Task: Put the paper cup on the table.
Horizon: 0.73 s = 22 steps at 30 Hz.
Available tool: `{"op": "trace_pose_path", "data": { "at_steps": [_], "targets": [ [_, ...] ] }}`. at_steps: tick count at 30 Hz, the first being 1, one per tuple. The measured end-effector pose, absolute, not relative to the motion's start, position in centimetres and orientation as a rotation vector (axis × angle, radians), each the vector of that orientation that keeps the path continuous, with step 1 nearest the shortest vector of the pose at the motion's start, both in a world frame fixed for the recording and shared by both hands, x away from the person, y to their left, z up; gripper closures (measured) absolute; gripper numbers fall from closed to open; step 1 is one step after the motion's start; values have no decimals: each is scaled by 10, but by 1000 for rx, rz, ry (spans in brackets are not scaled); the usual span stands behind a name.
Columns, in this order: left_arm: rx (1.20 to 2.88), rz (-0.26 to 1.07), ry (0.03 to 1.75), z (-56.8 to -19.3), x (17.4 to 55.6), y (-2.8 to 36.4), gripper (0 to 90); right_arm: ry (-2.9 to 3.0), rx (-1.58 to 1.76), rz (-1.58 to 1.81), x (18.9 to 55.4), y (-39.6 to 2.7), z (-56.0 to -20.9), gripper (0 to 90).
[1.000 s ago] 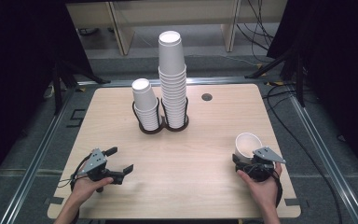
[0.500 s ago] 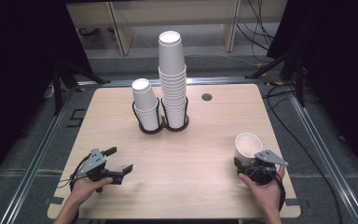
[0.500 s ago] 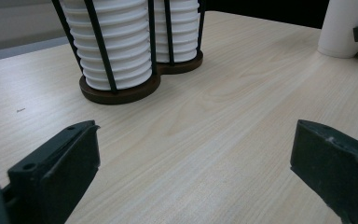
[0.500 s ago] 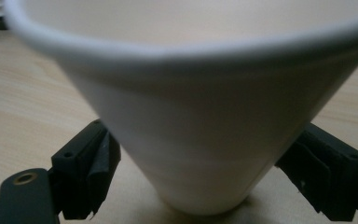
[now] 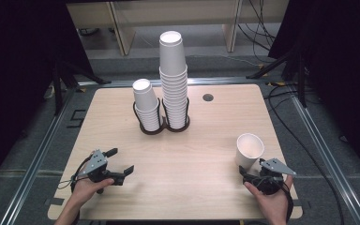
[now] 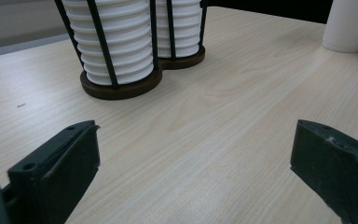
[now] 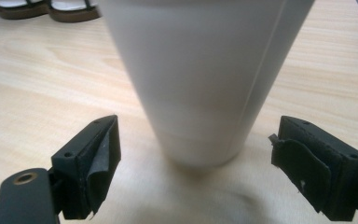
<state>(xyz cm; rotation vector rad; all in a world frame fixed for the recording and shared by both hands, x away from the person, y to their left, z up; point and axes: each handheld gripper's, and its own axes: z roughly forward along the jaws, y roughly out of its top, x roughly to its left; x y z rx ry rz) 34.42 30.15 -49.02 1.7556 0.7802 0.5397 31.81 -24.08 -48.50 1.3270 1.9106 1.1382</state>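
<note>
The right gripper [image 5: 255, 174] is held low, jaws wide, a paper cup [image 5: 249, 150] now released upright between them; the left gripper [image 5: 117, 162] is unchanged, wide.

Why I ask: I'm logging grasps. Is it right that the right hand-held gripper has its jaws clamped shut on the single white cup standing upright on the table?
Not quite. The right hand-held gripper is open: the right gripper view shows both jaws apart from the single white cup, with gaps on each side. The cup does stand upright on the table.
</note>
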Motion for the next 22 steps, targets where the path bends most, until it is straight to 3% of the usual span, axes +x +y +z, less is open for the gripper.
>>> {"op": "trace_pose_path", "data": {
  "at_steps": [10, 22],
  "targets": [
    [1742, 534, 796, -492, 344, 302, 10, 1903, 1386, 1161, 292, -243, -485, 153],
    [1768, 532, 794, -490, 344, 295, 10, 1856, 1326, 1200, 286, -250, -482, 151]
  ]
}}
